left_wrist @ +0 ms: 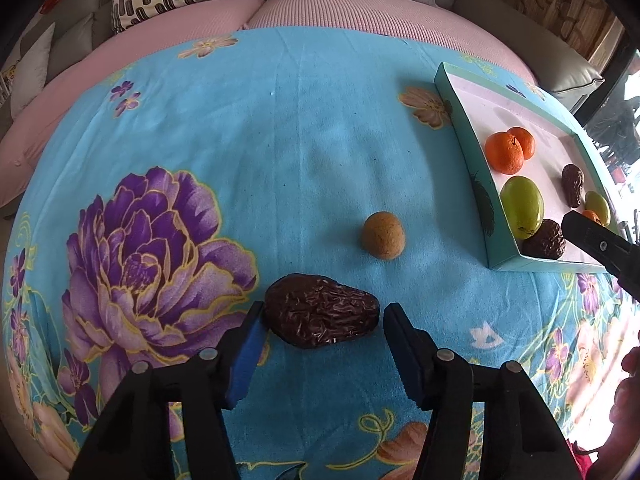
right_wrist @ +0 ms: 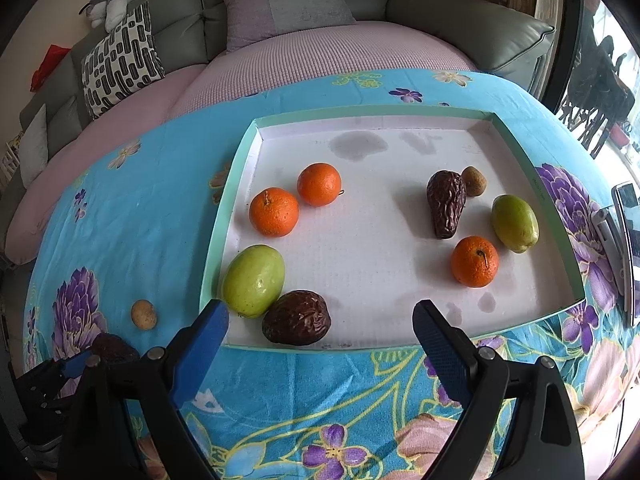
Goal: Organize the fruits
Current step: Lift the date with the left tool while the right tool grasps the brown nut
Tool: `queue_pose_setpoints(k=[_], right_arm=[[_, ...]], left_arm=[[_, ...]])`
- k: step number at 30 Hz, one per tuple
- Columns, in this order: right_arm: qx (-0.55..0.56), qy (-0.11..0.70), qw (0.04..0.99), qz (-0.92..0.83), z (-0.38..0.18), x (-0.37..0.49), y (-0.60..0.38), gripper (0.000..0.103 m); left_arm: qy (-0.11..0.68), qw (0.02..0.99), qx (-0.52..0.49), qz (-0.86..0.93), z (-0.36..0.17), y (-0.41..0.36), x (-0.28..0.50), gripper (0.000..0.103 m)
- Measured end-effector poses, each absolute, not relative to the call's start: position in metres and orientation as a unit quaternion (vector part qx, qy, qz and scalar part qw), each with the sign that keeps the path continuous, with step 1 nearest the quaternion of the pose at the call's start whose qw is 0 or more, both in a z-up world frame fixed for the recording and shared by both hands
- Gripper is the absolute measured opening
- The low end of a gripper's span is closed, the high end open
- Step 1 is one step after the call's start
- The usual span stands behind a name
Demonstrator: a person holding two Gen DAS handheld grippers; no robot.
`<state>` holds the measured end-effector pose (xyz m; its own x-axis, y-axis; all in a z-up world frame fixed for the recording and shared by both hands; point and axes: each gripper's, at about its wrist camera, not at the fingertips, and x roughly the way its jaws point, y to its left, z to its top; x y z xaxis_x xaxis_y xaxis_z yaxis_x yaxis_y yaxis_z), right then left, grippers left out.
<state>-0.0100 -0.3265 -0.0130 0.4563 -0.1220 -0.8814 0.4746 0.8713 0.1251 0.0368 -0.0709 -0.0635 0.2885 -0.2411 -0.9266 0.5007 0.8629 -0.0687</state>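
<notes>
A dark wrinkled fruit (left_wrist: 316, 316) lies on the blue flowered cloth between the fingers of my left gripper (left_wrist: 324, 308). The left pad is at its side and a thin gap shows at the right pad, so the gripper is open. A small brown round fruit (left_wrist: 383, 235) lies just beyond. The teal tray (right_wrist: 232, 200) holds three oranges (right_wrist: 274, 212), two green fruits (right_wrist: 254, 280), two dark wrinkled fruits (right_wrist: 297, 318) and a small brown one (right_wrist: 474, 181). My right gripper (right_wrist: 320, 312) hangs open over the tray's near edge with nothing in it.
The cloth (left_wrist: 240, 140) covers a round pink-edged surface with a grey sofa and cushions (right_wrist: 280, 0) behind it. A phone-like device (right_wrist: 628, 240) lies to the right of the tray. A hand (left_wrist: 628, 400) shows at the right edge in the left wrist view.
</notes>
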Motion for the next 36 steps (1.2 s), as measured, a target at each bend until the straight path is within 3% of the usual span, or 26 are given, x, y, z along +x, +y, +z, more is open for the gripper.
queue_pose_setpoints(k=[10, 23, 36], right_arm=[[0.181, 0.493, 0.832, -0.181, -0.016, -0.010, -0.327, 0.094], [0.159, 0.488, 0.844, -0.155, -0.013, -0.003, -0.311, 0.094], [0.110, 0.466, 0.877, -0.044, -0.003, 0.020, -0.255, 0.094]], left_arm=[[0.531, 0.806, 0.104, -0.239, -0.053, -0.064, 0.039, 0.059], [0.484, 0.863, 0.003, -0.146, -0.026, -0.009, 0.061, 0.059], [0.473, 0.877, -0.061, -0.067, -0.025, 0.034, 0.076, 0.059]])
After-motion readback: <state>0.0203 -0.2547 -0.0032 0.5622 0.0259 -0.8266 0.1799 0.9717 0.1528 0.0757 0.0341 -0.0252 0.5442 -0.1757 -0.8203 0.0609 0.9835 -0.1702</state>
